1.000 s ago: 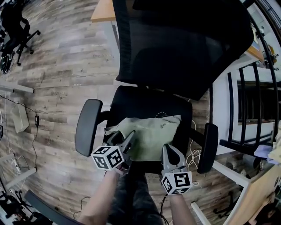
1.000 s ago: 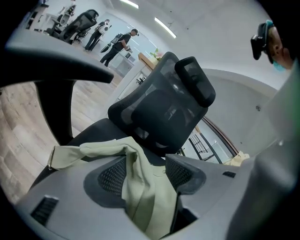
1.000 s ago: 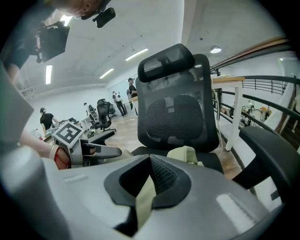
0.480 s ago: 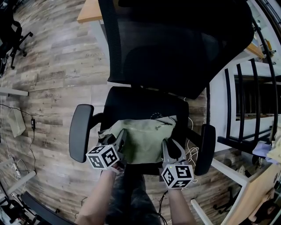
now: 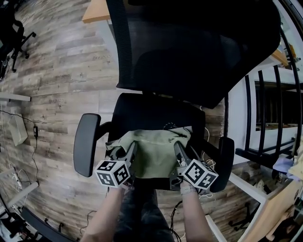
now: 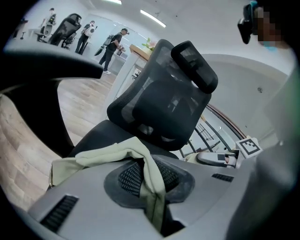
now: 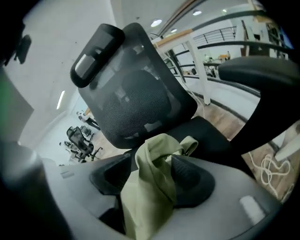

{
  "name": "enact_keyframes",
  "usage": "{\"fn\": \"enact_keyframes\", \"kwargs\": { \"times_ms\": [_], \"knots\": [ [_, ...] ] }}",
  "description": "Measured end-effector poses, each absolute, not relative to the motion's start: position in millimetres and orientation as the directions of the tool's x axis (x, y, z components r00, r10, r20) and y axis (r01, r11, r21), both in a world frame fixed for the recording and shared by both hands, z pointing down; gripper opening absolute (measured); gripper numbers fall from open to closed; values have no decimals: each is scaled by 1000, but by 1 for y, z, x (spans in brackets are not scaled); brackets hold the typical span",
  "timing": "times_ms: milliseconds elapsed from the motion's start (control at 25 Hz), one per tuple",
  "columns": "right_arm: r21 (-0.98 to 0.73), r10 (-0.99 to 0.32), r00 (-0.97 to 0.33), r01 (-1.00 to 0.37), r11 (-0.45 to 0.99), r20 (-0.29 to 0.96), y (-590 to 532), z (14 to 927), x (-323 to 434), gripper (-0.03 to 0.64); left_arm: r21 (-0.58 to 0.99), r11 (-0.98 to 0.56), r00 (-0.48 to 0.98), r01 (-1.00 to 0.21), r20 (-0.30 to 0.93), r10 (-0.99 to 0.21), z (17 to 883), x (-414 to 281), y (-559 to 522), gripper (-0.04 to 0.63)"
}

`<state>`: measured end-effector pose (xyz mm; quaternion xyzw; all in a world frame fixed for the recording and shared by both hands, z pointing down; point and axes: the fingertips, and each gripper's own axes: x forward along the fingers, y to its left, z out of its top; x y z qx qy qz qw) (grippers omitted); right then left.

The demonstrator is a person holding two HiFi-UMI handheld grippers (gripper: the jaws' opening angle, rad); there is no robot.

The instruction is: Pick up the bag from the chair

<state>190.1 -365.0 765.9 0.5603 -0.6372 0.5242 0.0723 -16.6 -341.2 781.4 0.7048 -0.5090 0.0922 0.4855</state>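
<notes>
Ceiling strip lights (image 6: 152, 18) are washing the office in soft, even light, while the chair's black backrest (image 5: 189, 52) is swallowing detail. Fisheye distortion is bending the wooden floor (image 5: 57, 71) at the edges, and dark vignetting is crowding both gripper views' corners.

Just-opened right gripper (image 7: 151, 174) straddles the bunched bag (image 7: 148, 199).

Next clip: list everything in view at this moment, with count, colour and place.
office chair: one, black, centre.
bag: one, pale green, on the chair's seat.
desk: one, light wood, behind the chair.
railing: one, black, right of chair.
floor: grey-brown planks, all around.
forearms: two, bottom edge.
left gripper: one, grey, jaws just closed further, pinching the bag's left side.
right gripper: one, grey, jaws just opened, bag fabric standing between them.
</notes>
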Motion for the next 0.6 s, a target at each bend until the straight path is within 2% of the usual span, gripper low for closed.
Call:
{"fn": "enact_keyframes", "kwargs": {
  "times_ms": [320,600],
  "knots": [
    [-667,-589,-414,-678,-309,694,-385,788,181,273,523,-99,462,-847,630,-624,777,-12,-341,34],
    [-696,-577,-481,-681,-228,660,-382,781,168,185,534,-107,471,-838,611,-636,776,-13,-337,32]
  ]
}}
